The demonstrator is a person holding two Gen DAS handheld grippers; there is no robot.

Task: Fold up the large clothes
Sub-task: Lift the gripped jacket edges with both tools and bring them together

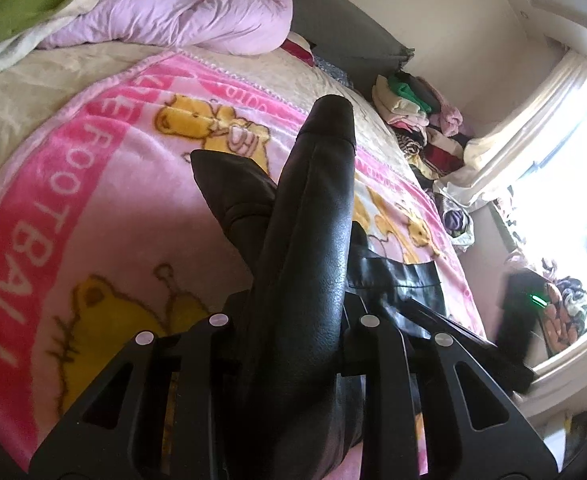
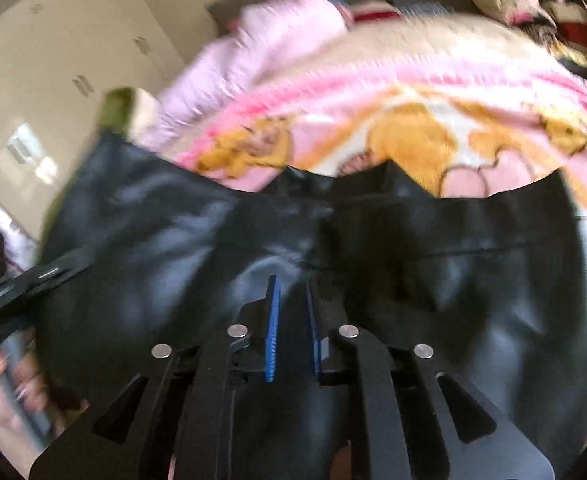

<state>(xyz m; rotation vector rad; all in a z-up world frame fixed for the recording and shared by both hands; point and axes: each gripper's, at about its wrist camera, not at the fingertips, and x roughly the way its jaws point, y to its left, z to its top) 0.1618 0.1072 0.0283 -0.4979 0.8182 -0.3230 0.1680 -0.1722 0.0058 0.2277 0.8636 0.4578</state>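
Note:
A black leather garment lies on the pink cartoon-bear blanket on the bed. My left gripper is shut on a thick fold of it, which rises between the fingers and hides their tips. In the right wrist view the garment spreads wide across the blanket. My right gripper sits just over it with its blue pads a narrow gap apart and nothing clearly between them. The left gripper also shows in the right wrist view, held by a hand.
A crumpled lilac duvet and a green-and-cream blanket lie at the head of the bed. Piles of clothes stand beside the bed near the bright window. A cream wardrobe is at left.

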